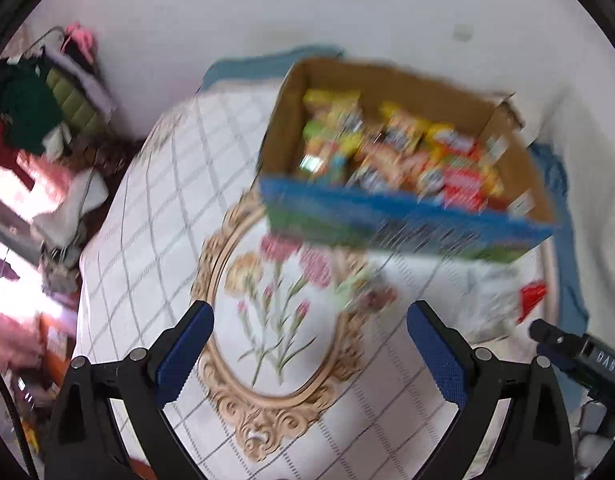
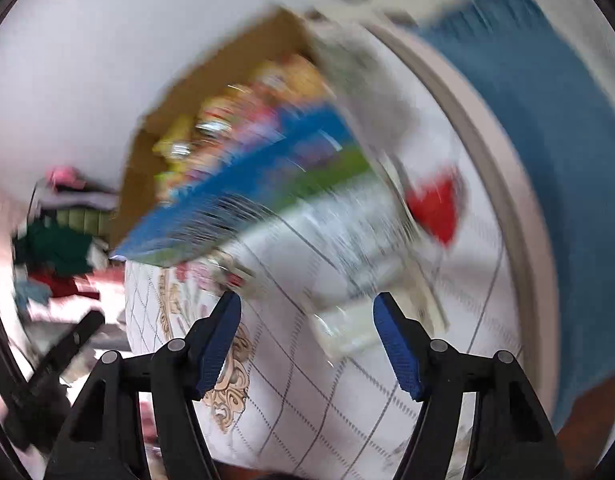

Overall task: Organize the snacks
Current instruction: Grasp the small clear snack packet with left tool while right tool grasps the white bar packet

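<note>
An open cardboard box (image 1: 407,216) with a blue and green printed front stands on the table, filled with several colourful snack packets (image 1: 387,148). My left gripper (image 1: 309,312) hangs open over the flower print on the tablecloth, in front of the box, with nothing between its fingers. A crumpled white plastic bag (image 1: 495,296) with a red patch lies to the right of the box. The right wrist view is blurred: the box (image 2: 267,184) sits upper left and the white bag (image 2: 359,240) lies just beyond my right gripper (image 2: 307,308). Its jaws stand apart and press on nothing.
A white checked tablecloth (image 1: 147,208) with a gold oval frame print covers the round table. A blue cloth (image 2: 547,120) lies past the table's right rim. Piled clothes and clutter (image 1: 27,112) fill the room at the left. A white wall is behind the box.
</note>
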`<state>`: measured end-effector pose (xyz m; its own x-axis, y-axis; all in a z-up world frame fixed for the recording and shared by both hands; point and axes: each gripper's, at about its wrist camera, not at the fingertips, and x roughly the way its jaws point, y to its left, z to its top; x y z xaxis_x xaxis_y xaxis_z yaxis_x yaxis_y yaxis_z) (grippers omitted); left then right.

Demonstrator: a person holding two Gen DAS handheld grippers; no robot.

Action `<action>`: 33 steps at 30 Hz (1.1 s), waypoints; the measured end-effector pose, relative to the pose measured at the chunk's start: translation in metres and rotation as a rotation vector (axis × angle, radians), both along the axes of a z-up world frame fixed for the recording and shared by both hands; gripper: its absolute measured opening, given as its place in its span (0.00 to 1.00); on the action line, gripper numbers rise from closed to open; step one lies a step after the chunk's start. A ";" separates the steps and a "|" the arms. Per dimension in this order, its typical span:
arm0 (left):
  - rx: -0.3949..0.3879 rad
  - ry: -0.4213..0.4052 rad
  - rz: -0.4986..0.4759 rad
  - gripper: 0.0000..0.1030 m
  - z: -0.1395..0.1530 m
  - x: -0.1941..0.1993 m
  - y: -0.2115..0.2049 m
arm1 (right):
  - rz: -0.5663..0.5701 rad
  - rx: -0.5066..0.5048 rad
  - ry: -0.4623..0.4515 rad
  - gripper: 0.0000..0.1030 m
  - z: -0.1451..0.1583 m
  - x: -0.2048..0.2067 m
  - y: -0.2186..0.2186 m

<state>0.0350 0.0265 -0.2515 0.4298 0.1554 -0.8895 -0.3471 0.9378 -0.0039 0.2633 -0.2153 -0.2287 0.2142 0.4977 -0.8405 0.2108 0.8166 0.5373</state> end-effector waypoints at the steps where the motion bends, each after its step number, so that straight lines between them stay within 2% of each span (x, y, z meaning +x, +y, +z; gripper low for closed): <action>1: 0.003 0.030 0.013 0.96 -0.011 -0.002 0.003 | -0.044 0.037 0.066 0.72 -0.020 -0.002 -0.007; 4: 0.011 0.101 0.050 0.96 -0.036 -0.005 0.012 | -0.128 0.108 0.208 0.75 -0.063 -0.009 -0.015; 7: 0.045 0.157 0.069 0.96 -0.052 -0.006 0.015 | -0.138 0.144 0.266 0.75 -0.085 -0.010 -0.011; 10: 0.058 0.177 0.065 0.96 -0.061 -0.004 0.013 | -0.137 0.144 0.277 0.76 -0.093 -0.004 -0.002; 12: 0.057 0.188 0.048 0.96 -0.065 0.001 0.009 | -0.140 0.111 0.247 0.77 -0.090 0.005 0.005; 14: 0.043 0.189 0.005 0.96 -0.068 0.012 0.003 | -0.113 0.020 0.211 0.77 -0.086 0.015 0.015; 17: 0.042 0.177 -0.089 0.96 -0.071 0.032 -0.009 | 0.005 -0.115 0.115 0.75 -0.080 0.023 0.037; 19: 0.044 0.164 -0.173 0.96 -0.072 0.046 -0.020 | 0.130 -0.218 0.039 0.73 -0.073 0.021 0.056; 21: 0.055 0.173 -0.255 0.96 -0.076 0.058 -0.031 | 0.215 -0.276 0.008 0.69 -0.069 0.014 0.068; 24: 0.056 0.210 -0.392 0.96 -0.090 0.075 -0.051 | 0.294 -0.354 -0.028 0.65 -0.061 0.004 0.079; 26: 0.070 0.250 -0.471 0.96 -0.104 0.085 -0.064 | 0.303 -0.367 -0.021 0.65 -0.061 0.000 0.079; 27: 0.079 0.263 -0.491 0.92 -0.110 0.088 -0.068 | 0.297 -0.364 -0.012 0.65 -0.063 -0.002 0.078; 28: 0.083 0.278 -0.514 0.76 -0.118 0.091 -0.072 | 0.289 -0.356 -0.009 0.65 -0.064 -0.004 0.077; 30: 0.085 0.308 -0.531 0.56 -0.128 0.094 -0.075 | 0.271 -0.345 0.006 0.65 -0.067 -0.007 0.072; 33: 0.092 0.293 -0.546 0.53 -0.131 0.088 -0.077 | 0.250 -0.343 0.011 0.65 -0.068 -0.005 0.062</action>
